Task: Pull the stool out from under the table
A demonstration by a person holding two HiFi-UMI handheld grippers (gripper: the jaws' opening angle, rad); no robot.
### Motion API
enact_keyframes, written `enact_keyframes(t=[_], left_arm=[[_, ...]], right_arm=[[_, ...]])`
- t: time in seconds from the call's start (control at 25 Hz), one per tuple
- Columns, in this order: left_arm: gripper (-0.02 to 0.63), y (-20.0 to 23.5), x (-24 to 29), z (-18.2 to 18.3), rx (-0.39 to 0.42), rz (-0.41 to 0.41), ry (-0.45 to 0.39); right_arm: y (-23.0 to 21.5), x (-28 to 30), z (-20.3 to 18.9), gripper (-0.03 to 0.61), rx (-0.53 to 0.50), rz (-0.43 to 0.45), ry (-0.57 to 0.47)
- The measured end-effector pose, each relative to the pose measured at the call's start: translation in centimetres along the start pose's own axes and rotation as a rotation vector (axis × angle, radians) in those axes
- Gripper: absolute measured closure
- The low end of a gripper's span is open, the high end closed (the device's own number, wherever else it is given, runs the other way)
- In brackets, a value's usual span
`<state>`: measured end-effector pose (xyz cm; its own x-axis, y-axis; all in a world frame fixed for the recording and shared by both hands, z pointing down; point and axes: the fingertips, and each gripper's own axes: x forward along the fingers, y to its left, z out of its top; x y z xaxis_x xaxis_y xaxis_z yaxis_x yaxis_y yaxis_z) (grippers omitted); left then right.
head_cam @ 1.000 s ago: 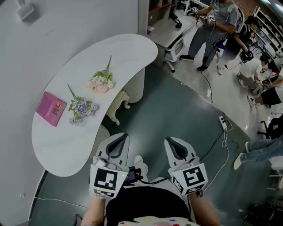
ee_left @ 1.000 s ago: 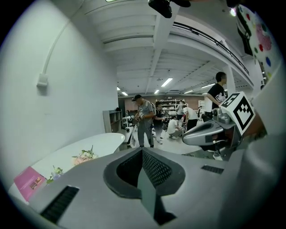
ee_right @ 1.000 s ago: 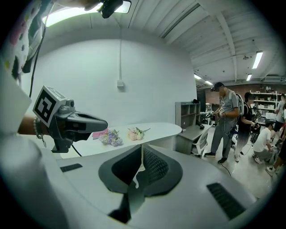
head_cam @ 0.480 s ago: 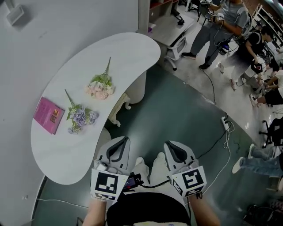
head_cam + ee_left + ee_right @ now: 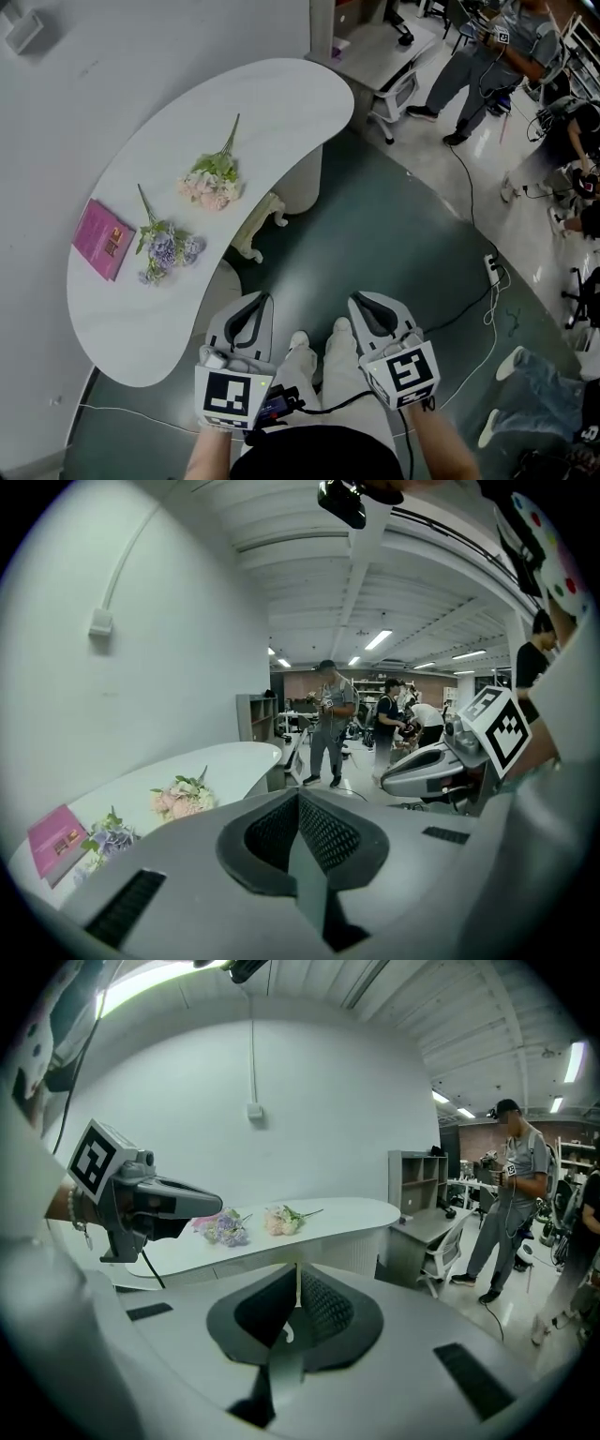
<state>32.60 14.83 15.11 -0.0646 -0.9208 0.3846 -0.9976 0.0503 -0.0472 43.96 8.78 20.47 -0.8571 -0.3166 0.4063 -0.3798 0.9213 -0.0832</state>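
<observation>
Starting at the fingers, the jaws of the left gripper were seen pressed fully together, with nothing held between their ribbed dark pads. The jaws of the right gripper were likewise closed on nothing. Both grippers were held side by side at the bottom of the head view, pointed forward over the green floor, with a marker cube carried at the rear of each. Two pale shoes were visible between them. The stool was found ahead of the grippers and well apart from them. It was tucked under the inner curved edge of the white table, between the table's two white pedestals, and only its cream carved legs were exposed. On the tabletop, a pink bouquet was laid near the middle. A purple bouquet was laid beside it, toward the near rounded end. A flat pink book was set by the wall-side edge, just beside the purple flowers. Beyond the table's far end, a desk chair was seen, and people were seen standing. A cable was trailed across the floor to a power strip at the right.
</observation>
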Motion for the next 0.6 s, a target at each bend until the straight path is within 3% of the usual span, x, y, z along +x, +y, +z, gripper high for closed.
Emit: enact_keyframes(t=[0.44,0.6], left_arm=[[0.597,0.9,3.8,-4.6,-0.085,0.113,0.046],[0.597,2.1,5.3,-7.3,-0.068,0.165,0.072]], right_arm=[[-2.8,6.2,-3.2,0.538,-0.034,0.131,0.028],[-3.8,9.3,-5.5,0.538,-0.049,0.163,0.036]])
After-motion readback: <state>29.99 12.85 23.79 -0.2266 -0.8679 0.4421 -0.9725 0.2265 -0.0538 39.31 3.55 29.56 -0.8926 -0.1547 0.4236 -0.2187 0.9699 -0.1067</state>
